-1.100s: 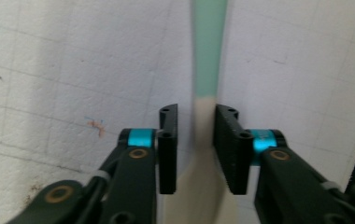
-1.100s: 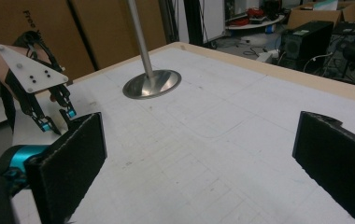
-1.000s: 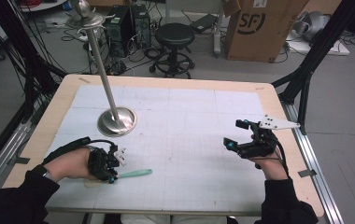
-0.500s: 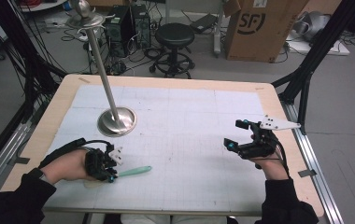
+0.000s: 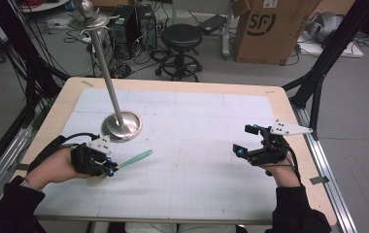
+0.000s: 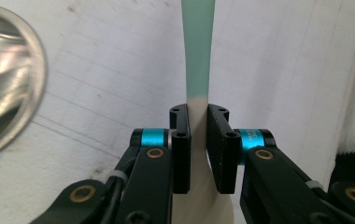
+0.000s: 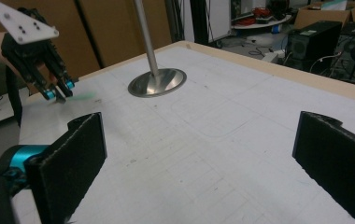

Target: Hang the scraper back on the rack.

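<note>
From the high view, the left gripper [image 5: 109,167] clamped a green spatula [image 5: 135,158], its blade pointing away past the fingertips, near the metal stand [image 5: 121,125]. The left gripper view showed the pads pressing the spatula's [image 6: 197,70] pale neck. In the right gripper view, the right gripper [image 7: 203,163] stood wide open, nothing between.

Grey floor beyond the table [image 5: 289,104], strewn with cables [image 5: 146,51]. A black stool [image 5: 181,36] stands behind the far edge, beside a cardboard box [image 5: 270,29] and a computer tower [image 5: 126,24]. Black frame struts [image 5: 326,63] flank the right side. Lighting even.
</note>
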`<action>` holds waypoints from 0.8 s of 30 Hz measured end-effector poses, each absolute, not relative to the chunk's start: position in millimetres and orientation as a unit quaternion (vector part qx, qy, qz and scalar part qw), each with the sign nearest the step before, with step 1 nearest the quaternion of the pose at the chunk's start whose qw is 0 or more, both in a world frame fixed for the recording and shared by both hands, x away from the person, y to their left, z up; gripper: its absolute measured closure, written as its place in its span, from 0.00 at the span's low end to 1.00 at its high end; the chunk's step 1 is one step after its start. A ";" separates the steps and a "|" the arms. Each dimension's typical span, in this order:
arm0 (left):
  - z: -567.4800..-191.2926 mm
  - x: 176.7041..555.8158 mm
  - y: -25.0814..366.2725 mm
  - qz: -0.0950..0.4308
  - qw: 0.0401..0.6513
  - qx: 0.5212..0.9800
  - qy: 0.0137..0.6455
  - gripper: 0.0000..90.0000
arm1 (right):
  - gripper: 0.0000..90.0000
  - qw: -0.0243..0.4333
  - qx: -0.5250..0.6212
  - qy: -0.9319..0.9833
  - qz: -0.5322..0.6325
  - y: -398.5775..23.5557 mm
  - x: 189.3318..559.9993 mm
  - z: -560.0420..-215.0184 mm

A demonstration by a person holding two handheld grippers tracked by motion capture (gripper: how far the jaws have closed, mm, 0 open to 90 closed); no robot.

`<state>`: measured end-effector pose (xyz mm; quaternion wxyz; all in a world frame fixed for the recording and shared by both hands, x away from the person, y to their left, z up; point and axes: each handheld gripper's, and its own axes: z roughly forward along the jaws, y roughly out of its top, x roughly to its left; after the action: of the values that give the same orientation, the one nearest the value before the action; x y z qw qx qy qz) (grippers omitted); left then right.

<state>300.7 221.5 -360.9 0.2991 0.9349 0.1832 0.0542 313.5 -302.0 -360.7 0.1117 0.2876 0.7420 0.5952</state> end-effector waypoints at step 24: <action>-295.4 321.2 320.4 0.178 0.544 0.751 0.327 0.89 | 0.02 0.101 0.286 0.744 0.595 -302.7 314.9 -361.3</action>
<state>321.2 320.4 -295.4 0.5445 0.7514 0.3272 0.1784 314.9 -302.7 -361.3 0.1012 0.2855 0.7443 0.5951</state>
